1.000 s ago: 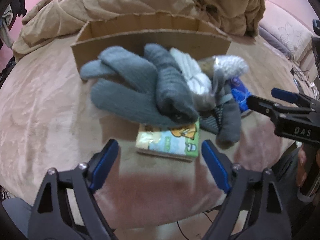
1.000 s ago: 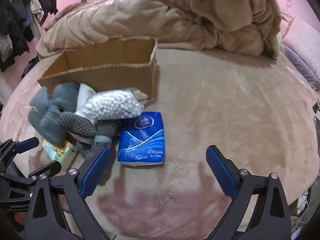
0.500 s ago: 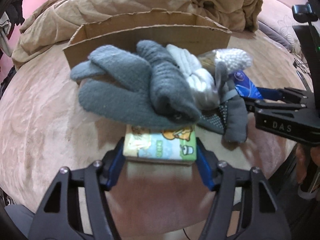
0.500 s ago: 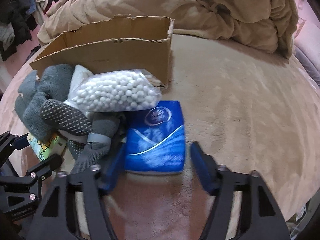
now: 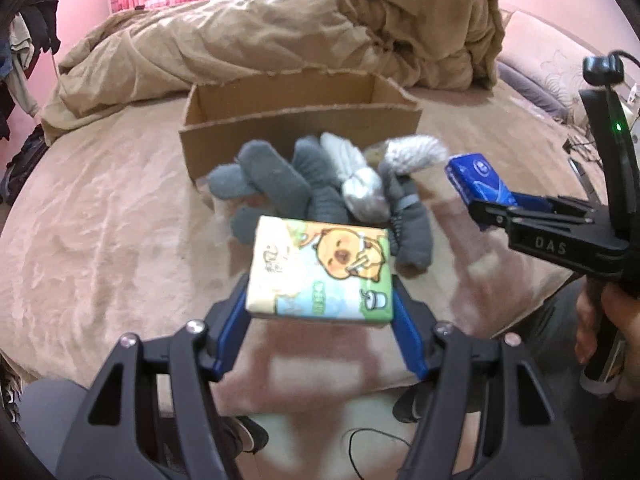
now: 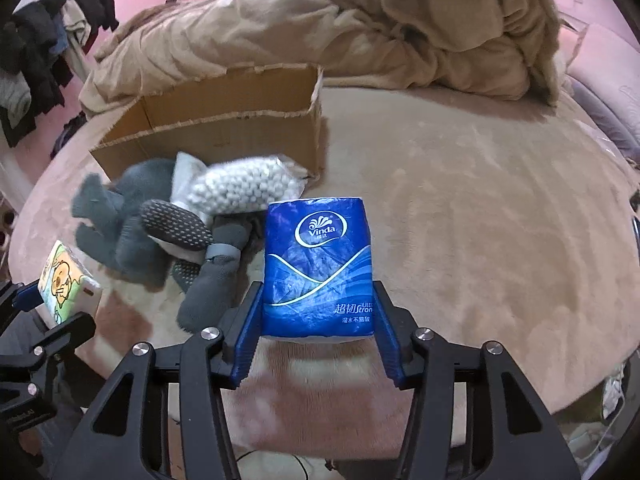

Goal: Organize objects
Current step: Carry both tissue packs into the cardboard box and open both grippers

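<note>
My left gripper (image 5: 320, 320) is shut on a green cartoon tissue pack (image 5: 320, 272) and holds it above the bed; the pack also shows in the right wrist view (image 6: 66, 284). My right gripper (image 6: 318, 332) is shut on a blue Vinda tissue pack (image 6: 318, 264), lifted off the bed; it also shows in the left wrist view (image 5: 478, 182). A pile of grey socks (image 5: 288, 184) with a bag of white beads (image 6: 244, 190) lies in front of an open cardboard box (image 5: 296, 120), which looks empty.
A rumpled tan duvet (image 5: 280, 36) lies behind the box. The bed has a beige plush cover (image 6: 480, 208). Dark clothes (image 6: 36, 64) hang at the far left. The bed's front edge is just under both grippers.
Both grippers closed on their tissue packs and lifted them off the bed, pulling back from the sock pile. A second ago both were open.
</note>
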The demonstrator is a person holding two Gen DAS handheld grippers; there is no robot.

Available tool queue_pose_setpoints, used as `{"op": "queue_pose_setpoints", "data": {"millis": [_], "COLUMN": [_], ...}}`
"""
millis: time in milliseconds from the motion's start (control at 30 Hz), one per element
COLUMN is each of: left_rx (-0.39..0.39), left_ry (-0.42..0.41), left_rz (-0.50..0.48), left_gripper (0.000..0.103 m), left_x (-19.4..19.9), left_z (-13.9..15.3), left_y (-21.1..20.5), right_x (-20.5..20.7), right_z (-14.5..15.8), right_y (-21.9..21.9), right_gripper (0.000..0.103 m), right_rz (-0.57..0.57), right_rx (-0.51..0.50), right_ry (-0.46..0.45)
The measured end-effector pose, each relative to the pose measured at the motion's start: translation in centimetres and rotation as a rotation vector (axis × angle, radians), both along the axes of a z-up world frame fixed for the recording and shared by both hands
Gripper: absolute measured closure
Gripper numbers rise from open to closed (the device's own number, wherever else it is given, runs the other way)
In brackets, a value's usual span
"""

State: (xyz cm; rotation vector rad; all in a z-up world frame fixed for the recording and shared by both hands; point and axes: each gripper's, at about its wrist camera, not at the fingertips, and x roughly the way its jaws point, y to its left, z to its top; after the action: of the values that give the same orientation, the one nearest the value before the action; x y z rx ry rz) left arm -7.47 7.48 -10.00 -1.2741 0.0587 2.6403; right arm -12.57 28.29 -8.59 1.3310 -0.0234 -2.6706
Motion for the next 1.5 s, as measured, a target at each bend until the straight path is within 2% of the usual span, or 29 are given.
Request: {"op": "queue_pose_setpoints", "data": {"millis": [233,367,600,767,867,1100,1333,1500], "left_rx": [0.043,0.061,0.074,0.073,0.079,0.082,0.115,0.139], "left_ry": [0.047,0.078,0.12,0.147,0.148,0.13,0.067,0.014], "left_rz": [0.015,0.026,0.037,0.043,0.049,0.065,0.067,0.074], "left_gripper": [0.038,0.038,0.038,0.038,0.038,0.038,0.037,0.037], "left_x": [1.3,0.3,-2.9,-6.4,-8.7,-13.6,-18.0,-20.4], "left_z": [4.2,6.5,8.8,9.4,9.0,6.9,3.5,0.8], "left_y": [-0.4,-0.8,-1.1,-1.1,-1.0,-0.6,-0.3,-0.3], "right_x": [1.7,1.4,-1.3,-4.3,-6.5,-10.9,-13.6,-15.3], "right_z": [4.3,6.9,10.0,10.8,10.4,8.0,5.1,2.3], "right_y": [0.8,0.5,-0.9,-2.0,-2.7,-3.6,-4.5,-4.4], "right_gripper": [0.049,0.049,0.049,0.049,0.049,0.049,0.049,0.048], "right_rz": [-0.015,-0.011,0.021,0.052,0.071,0.094,0.119,0.116], "right_rx": [-0.03,-0.049,-0.072,-0.08,-0.076,-0.08,-0.084,-0.093], "right_ry": [0.067,0.115,0.191,0.221,0.235,0.195,0.149,0.081]}}
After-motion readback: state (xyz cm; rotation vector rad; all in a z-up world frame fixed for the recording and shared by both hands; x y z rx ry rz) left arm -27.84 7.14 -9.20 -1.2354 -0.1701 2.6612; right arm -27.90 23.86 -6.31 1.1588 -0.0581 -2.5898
